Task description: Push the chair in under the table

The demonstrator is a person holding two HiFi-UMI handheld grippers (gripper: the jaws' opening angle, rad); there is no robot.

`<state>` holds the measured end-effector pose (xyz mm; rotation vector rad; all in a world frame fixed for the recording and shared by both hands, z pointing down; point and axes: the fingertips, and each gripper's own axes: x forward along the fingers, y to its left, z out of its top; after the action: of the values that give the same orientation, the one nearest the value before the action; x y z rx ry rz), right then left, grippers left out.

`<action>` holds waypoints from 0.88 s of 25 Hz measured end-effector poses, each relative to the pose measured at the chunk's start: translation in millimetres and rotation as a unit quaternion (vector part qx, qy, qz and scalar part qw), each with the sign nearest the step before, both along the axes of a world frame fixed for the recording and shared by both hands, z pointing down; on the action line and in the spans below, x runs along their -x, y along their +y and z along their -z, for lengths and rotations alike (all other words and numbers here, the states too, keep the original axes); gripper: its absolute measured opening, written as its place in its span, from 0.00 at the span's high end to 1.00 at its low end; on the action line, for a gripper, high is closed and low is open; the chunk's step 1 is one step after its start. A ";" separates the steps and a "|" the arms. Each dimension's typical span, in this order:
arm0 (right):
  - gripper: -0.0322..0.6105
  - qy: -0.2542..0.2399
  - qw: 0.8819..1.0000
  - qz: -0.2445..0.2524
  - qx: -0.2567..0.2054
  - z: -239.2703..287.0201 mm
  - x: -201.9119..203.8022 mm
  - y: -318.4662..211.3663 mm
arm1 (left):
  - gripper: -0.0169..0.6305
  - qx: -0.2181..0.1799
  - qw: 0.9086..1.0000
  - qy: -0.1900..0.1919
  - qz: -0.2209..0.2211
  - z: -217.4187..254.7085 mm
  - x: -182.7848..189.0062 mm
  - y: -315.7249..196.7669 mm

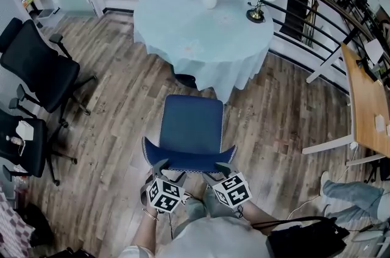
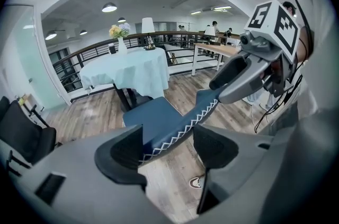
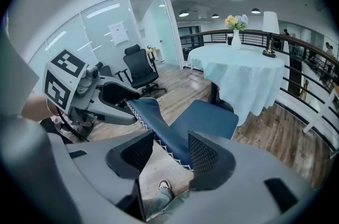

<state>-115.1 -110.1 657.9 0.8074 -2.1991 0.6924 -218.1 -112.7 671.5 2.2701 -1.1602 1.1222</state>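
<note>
Still early: the left tongs (image 2: 167, 146) and right tongs (image 3: 169, 151) stand apart, each astride the backrest (image 1: 189, 160) top without clamping. Just ahead of them the chair (image 1: 190, 125) sits short of the counter (image 1: 201, 31), so the whole push appears left.

A blue chair (image 1: 191, 127) is set upright on the wooden floor (image 1: 122, 104), just near of a round bench (image 1: 183, 31) draped in pale blue. Its seat is turned toward the bench, not under it. Its backrest (image 1: 189, 160), edged with white zigzag stitching, is kept at the near side.
</note>
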 end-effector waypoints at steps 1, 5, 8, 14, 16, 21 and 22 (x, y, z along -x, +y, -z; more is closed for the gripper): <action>0.65 0.000 1.000 0.000 0.000 0.1 0.1 -1.4 | 0.52 0.001 1.000 0.000 0.000 0.1 -0.1 -1.4; 0.65 -0.002 1.000 0.001 0.000 -0.5 -0.8 -7.7 | 0.52 0.003 1.000 0.002 0.001 -0.7 -1.1 -7.3; 0.65 -0.004 1.000 0.003 0.001 -0.5 -2.1 -13.8 | 0.52 0.008 1.000 0.003 0.001 -1.3 -2.4 -12.9; 0.64 -0.004 1.000 0.005 -0.001 -0.6 -6.3 -26.5 | 0.51 0.016 1.000 0.006 0.005 -1.4 -6.8 -25.1; 0.64 -0.003 1.000 0.007 0.000 -0.7 -7.7 -30.6 | 0.51 0.018 1.000 0.007 0.006 -1.6 -8.4 -28.9; 0.64 -0.005 1.000 0.010 0.001 -2.2 -10.7 -39.1 | 0.51 0.029 1.000 0.007 0.008 -3.9 -11.7 -36.5; 0.64 -0.005 1.000 0.010 -0.001 -2.6 -11.6 -41.5 | 0.51 0.029 1.000 0.007 0.009 -4.2 -12.5 -38.9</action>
<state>-103.5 -151.7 660.5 0.7837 -2.2140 0.6843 -205.6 -151.6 675.7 2.2170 -1.1262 1.1161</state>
